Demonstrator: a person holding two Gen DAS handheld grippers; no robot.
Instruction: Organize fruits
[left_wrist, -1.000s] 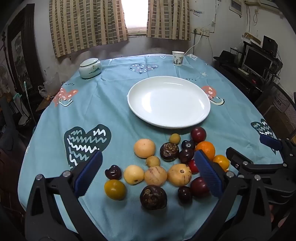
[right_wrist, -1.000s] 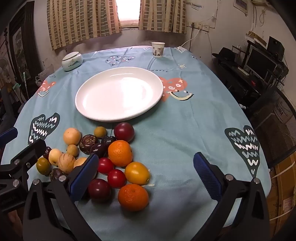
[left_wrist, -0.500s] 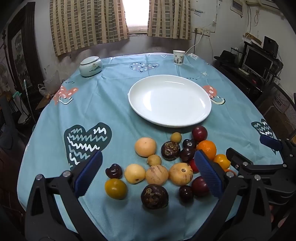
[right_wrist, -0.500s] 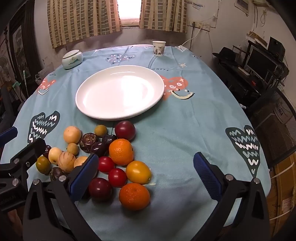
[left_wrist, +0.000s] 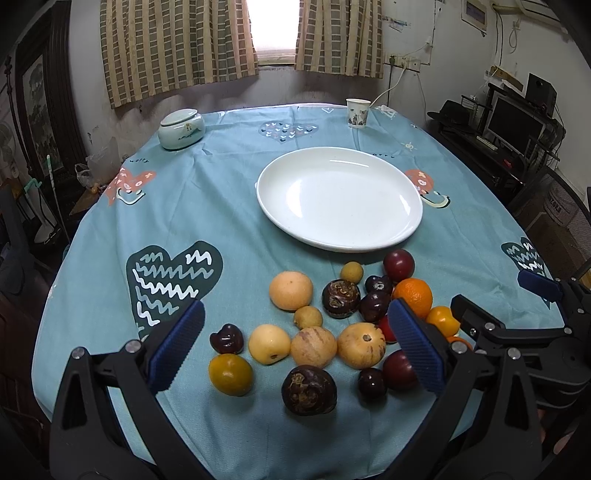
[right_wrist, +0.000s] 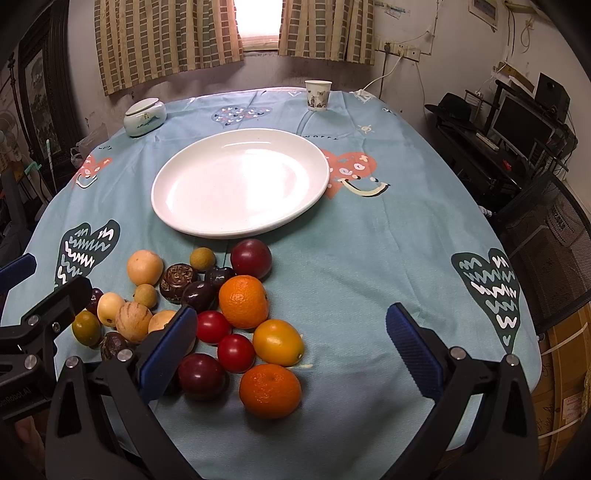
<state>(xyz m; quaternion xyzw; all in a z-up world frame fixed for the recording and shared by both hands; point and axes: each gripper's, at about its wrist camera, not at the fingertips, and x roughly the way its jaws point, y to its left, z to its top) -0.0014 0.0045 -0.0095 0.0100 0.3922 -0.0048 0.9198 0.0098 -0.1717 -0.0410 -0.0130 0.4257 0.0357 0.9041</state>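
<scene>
An empty white plate (left_wrist: 340, 199) (right_wrist: 240, 182) lies mid-table. Several loose fruits sit in a cluster in front of it: oranges (right_wrist: 269, 390) (right_wrist: 243, 301), a yellow fruit (right_wrist: 277, 342), red tomatoes (right_wrist: 235, 352), dark plums (right_wrist: 251, 258), brown mangosteens (left_wrist: 309, 389), pale striped melons (left_wrist: 314, 347). My left gripper (left_wrist: 295, 350) is open, hovering low over the cluster's near left side. My right gripper (right_wrist: 290, 350) is open, hovering over the oranges at the cluster's right. Both are empty.
A lidded white ceramic jar (left_wrist: 181, 129) stands at the far left and a paper cup (left_wrist: 357, 112) at the far edge. The teal tablecloth (right_wrist: 388, 251) drops off at the near edge. A desk with a monitor (right_wrist: 524, 122) stands to the right.
Both grippers have risen and tilted slightly, so the plate and fruits sit a little lower and closer in view. No fruit has moved.
</scene>
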